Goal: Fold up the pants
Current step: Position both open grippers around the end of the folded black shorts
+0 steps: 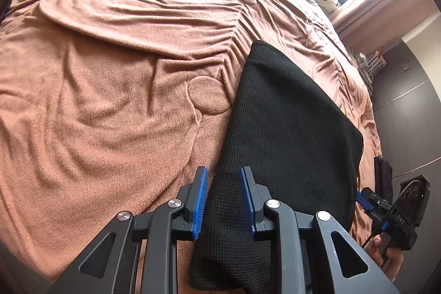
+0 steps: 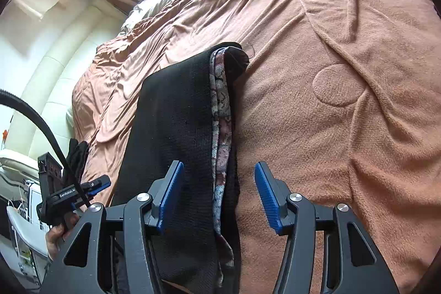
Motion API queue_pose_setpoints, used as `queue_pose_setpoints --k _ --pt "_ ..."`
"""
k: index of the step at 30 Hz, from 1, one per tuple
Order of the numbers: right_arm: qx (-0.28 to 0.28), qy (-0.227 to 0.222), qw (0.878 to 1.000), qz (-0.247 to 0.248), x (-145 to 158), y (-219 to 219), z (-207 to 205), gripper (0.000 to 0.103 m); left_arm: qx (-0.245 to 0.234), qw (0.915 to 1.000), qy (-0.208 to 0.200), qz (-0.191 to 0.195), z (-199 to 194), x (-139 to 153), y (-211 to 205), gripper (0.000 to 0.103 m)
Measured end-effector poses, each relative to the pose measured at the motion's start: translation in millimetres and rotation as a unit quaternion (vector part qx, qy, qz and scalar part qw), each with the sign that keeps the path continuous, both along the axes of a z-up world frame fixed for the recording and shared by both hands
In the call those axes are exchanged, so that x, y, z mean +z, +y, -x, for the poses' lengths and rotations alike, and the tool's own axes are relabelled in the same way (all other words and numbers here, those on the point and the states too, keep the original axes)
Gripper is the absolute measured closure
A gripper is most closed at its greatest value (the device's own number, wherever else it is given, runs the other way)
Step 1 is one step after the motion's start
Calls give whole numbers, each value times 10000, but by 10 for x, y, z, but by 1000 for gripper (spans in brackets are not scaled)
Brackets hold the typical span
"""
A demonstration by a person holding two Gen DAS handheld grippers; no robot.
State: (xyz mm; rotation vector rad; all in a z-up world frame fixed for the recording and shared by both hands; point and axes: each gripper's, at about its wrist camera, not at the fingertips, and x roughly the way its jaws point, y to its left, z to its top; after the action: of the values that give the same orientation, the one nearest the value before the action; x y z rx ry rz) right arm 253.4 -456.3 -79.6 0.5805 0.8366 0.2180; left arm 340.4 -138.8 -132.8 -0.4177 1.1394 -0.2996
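Pants point(image 1: 286, 128) folded lengthwise on blanket point(image 1: 110, 101), long axis running straight away. Left gripper point(image 1: 223, 200) parted, empty, over near end. Right gripper point(image 2: 219, 194) likewise agape, straddling the edge.

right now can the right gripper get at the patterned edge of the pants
Probably yes. The right gripper is open and hangs just over the pants, with the patterned edge running between its fingers and nothing on top. The left gripper sits off to the side, clear.
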Motion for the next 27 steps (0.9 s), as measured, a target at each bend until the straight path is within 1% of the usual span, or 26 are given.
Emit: queue_pose_setpoints --k 4,7,8,9,17,23,27 --pt "153 52 9998 -149 -58 25 -151 44 -66 9999 -119 71 -142 16 -84 76" --pt "178 62 9995 -253 -79 12 -256 44 -98 9999 -104 45 -263 -19 -138 76" --pt "164 70 9994 -282 -110 -67 -400 44 -97 9999 -68 67 -306 -43 -152 76" --pt "136 67 9995 -260 -115 -48 -468 44 -98 9999 -26 95 -346 -68 -167 76" --pt "210 55 9992 -342 -233 -38 -710 44 -322 9994 118 74 -621 -219 -326 76" --pt "329 5 9974 -644 -344 -69 -833 44 -415 9990 132 37 -789 -273 -431 74" --pt "396 18 9957 -836 -433 -115 -921 44 -334 9993 156 -112 -924 -301 -435 74"
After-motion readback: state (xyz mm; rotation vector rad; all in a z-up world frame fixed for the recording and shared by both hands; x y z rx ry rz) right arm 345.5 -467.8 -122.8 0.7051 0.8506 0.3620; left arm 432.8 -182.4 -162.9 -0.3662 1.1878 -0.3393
